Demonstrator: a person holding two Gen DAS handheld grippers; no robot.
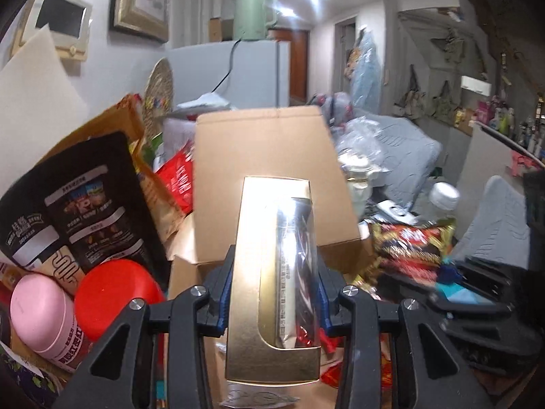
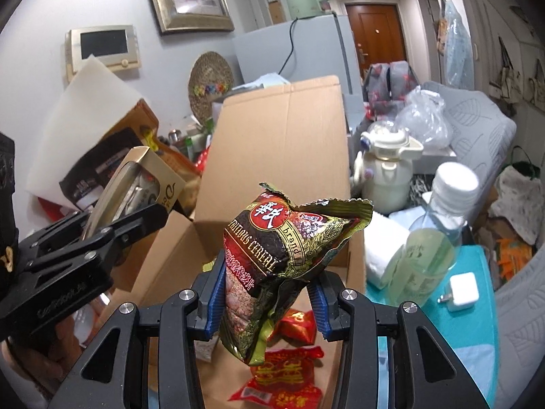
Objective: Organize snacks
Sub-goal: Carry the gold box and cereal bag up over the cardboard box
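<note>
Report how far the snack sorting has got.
Done: a few red packets already lie in the cardboard box. In hand: the left tool grips a gold box, the right tool a cereal bag, both over the open box. Left: the black pouch and the red noodle pack outside it.
</note>
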